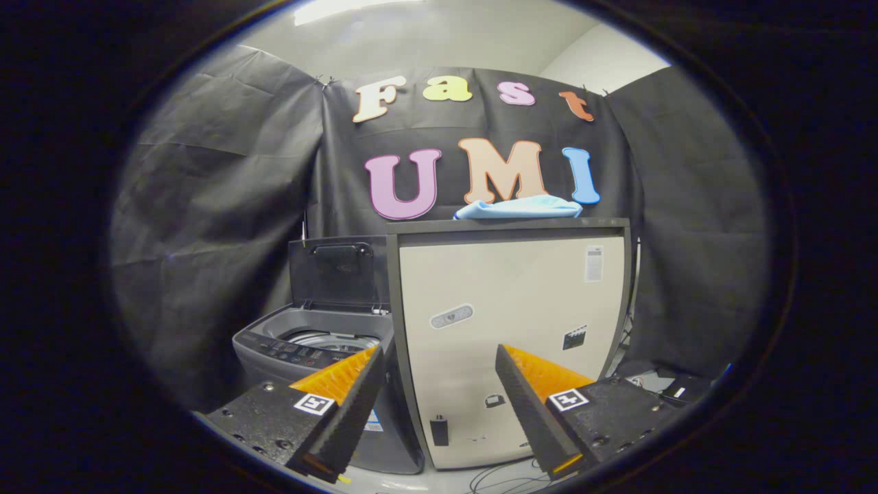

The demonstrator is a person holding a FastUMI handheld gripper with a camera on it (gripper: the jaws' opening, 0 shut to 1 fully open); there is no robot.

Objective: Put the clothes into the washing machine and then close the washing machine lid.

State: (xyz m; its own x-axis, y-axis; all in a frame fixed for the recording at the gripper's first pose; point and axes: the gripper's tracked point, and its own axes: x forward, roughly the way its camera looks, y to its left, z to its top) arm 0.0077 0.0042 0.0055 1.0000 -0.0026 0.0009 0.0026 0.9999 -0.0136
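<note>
The tool point(439, 357) is released, its ridged fingers spread on nothing. Beyond them, soft blue cloth point(519, 206) lies crumpled atop a boxy fridge point(511, 288). Beside it, the washer point(322, 343) stands lid-up.

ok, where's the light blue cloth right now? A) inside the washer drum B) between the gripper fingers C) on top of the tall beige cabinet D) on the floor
C: the light blue cloth lies on top of the tall beige cabinet, beyond the open, empty gripper; the grey washing machine stands beside the cabinet with its lid up.

Tool point(439, 353) fingers apart, empty
</note>
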